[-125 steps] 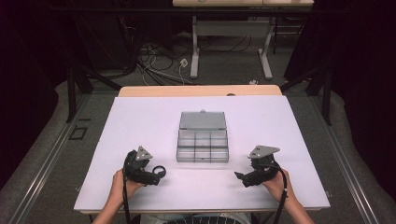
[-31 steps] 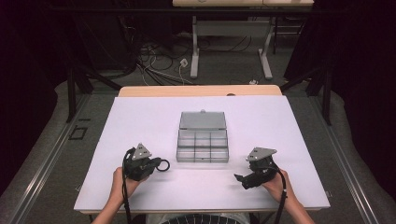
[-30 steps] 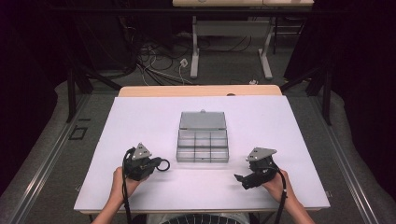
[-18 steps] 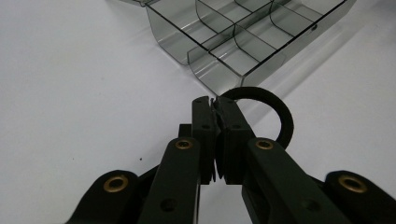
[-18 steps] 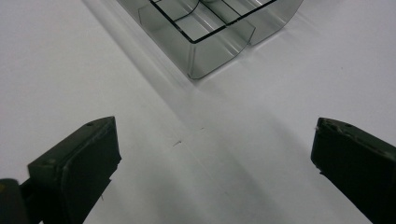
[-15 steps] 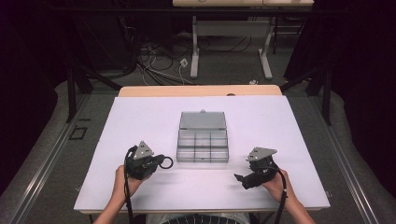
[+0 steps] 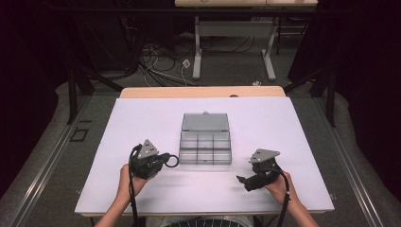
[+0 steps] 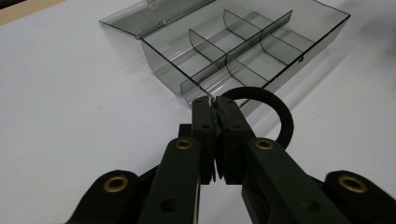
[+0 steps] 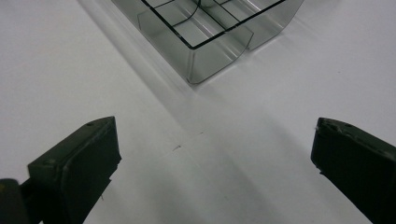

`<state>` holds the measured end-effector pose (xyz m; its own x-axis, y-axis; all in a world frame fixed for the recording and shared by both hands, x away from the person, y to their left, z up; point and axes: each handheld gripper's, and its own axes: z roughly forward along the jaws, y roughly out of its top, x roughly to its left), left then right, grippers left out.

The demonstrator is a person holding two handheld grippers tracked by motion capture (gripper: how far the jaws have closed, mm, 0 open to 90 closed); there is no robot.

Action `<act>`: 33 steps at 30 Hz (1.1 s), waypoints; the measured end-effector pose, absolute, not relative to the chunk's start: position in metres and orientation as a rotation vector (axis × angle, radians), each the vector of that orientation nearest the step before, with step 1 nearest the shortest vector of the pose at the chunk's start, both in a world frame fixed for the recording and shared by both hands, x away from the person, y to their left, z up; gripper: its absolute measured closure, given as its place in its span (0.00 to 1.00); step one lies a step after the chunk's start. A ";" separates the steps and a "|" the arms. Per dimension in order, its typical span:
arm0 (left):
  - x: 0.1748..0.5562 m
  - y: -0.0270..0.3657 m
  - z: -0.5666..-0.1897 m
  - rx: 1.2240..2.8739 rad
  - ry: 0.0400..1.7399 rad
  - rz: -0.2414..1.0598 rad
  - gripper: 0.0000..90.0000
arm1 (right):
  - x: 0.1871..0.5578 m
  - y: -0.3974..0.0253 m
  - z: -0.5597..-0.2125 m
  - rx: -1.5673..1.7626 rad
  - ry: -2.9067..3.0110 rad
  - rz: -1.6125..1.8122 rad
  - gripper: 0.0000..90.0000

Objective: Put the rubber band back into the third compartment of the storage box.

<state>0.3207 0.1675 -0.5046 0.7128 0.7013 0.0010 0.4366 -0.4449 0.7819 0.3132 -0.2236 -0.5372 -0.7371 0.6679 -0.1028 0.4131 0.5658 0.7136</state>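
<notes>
Ring (image 8: 273, 109) pinched in left gripper (image 8: 215, 105), just beside the box (image 7: 205, 147), near the table's front edge.
Box lid lies open; dividers form compartments. Right gripper (image 7: 247, 182) idle, jaws spread wide, right of the box. Advice: lift the ring clear of the near wall, centre over one compartment, then release low.

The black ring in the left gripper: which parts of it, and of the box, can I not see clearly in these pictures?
- Black ring: in the left gripper view its near part is hidden behind the shut fingers; in the high view it is too small for detail.
- Clear divided box: the right gripper view's top edge cuts it off.
- Box latch: too small in the high view.
</notes>
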 end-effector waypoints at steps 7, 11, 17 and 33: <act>0.325 0.174 -0.496 2.067 0.866 0.411 0.97 | 0.312 -0.223 -0.535 0.877 2.426 0.975 0.01; 0.328 0.175 -0.491 2.055 0.867 0.415 0.97 | 0.312 -0.223 -0.535 0.873 2.427 0.975 0.01; 0.335 0.169 -0.483 2.068 0.848 0.433 0.97 | 0.313 -0.223 -0.535 0.877 2.426 0.974 0.01; 0.352 0.142 -0.477 2.080 0.799 0.438 0.97 | 0.313 -0.223 -0.536 0.873 2.428 0.991 0.01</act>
